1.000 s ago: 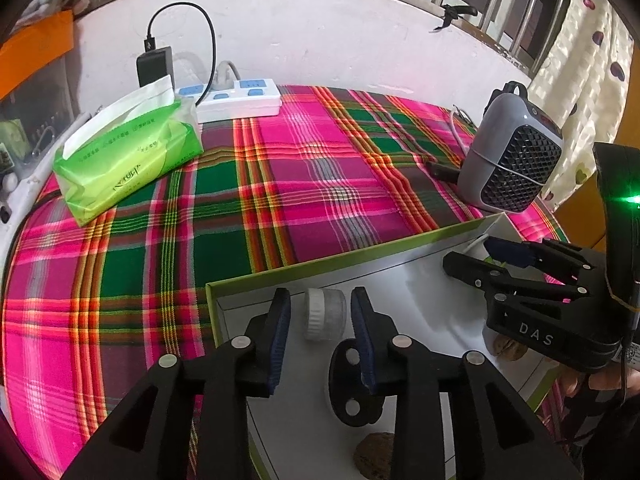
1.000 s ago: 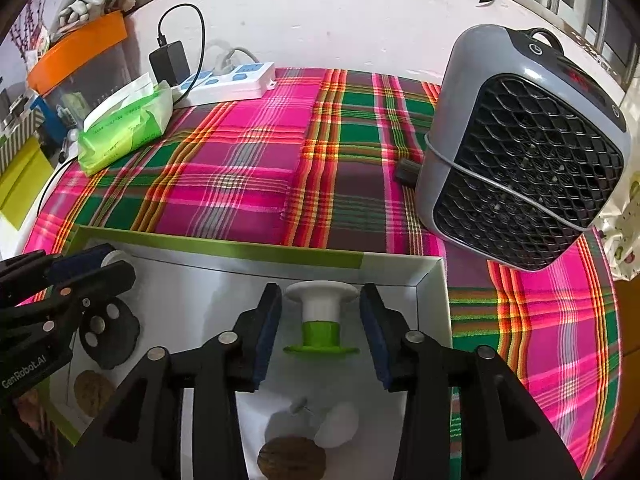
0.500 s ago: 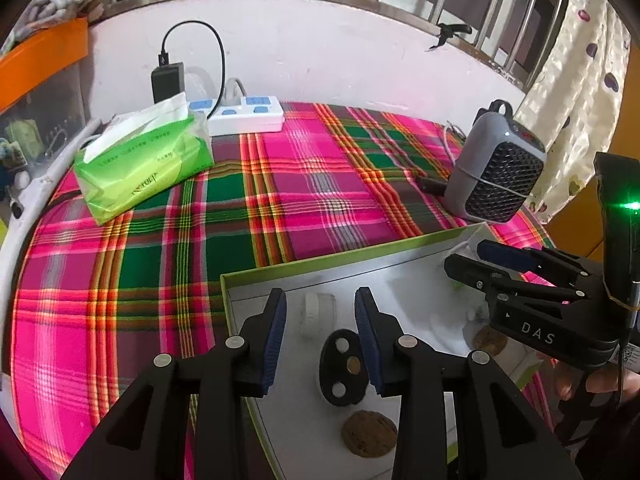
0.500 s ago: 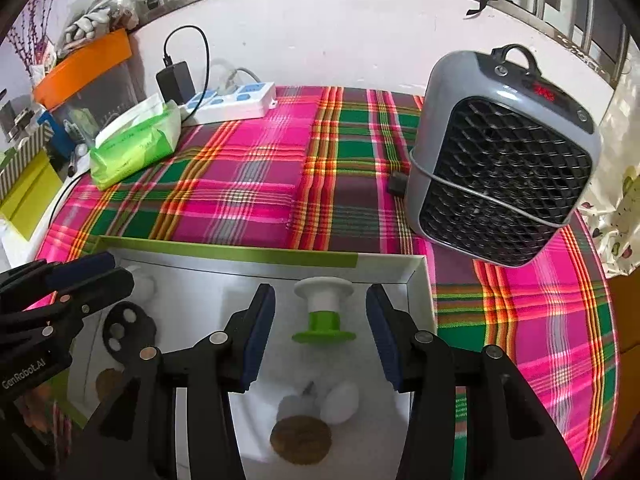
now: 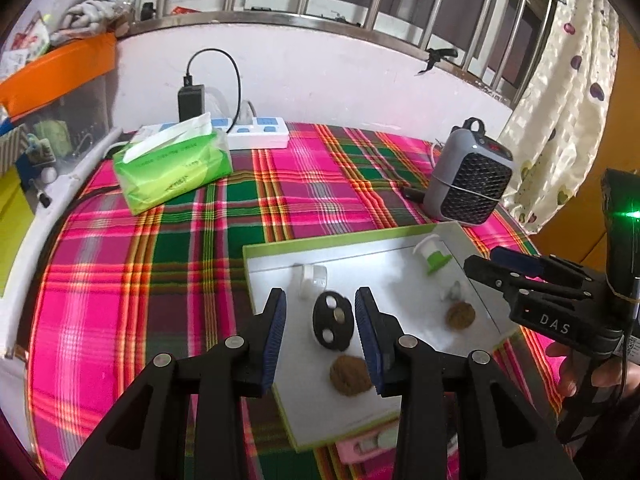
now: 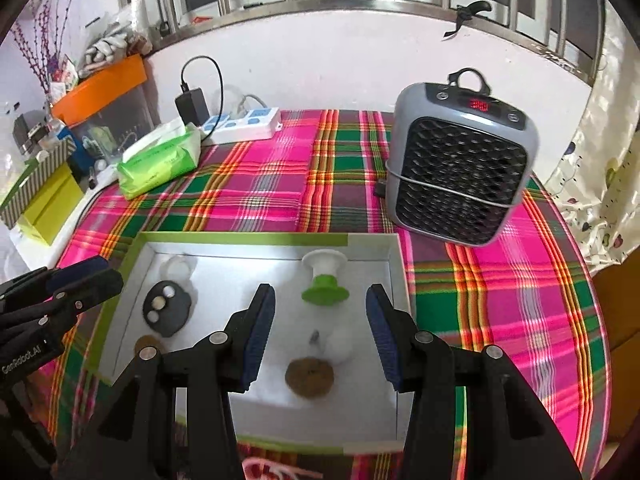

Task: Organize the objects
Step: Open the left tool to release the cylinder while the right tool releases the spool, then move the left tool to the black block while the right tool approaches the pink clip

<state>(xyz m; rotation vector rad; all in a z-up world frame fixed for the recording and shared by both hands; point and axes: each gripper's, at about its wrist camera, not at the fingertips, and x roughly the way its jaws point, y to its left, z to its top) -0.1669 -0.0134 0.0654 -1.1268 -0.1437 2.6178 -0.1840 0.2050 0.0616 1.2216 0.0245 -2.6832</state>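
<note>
A shallow white box with a green rim (image 5: 340, 242) (image 6: 240, 237) lies on the plaid cloth. In it are a white-and-green spool (image 5: 432, 255) (image 6: 324, 278), a black disc with holes (image 5: 333, 321) (image 6: 167, 307), a small white cap (image 5: 314, 280) (image 6: 176, 267), two brown walnuts (image 5: 350, 374) (image 6: 309, 376) and a white ball (image 6: 339, 345). My left gripper (image 5: 319, 334) is open and empty above the black disc. My right gripper (image 6: 321, 334) is open and empty above the ball and a walnut, behind the spool.
A grey heater (image 5: 468, 184) (image 6: 456, 168) stands right of the box. A green tissue pack (image 5: 170, 166) (image 6: 160, 160) and a white power strip (image 5: 256, 134) (image 6: 244, 124) lie at the back left. A pink object (image 5: 368, 446) lies at the box's near edge.
Both grippers have pulled back and up from the box, so more of the table shows. The right jaws have opened wider. The spool and disc stay in the box.
</note>
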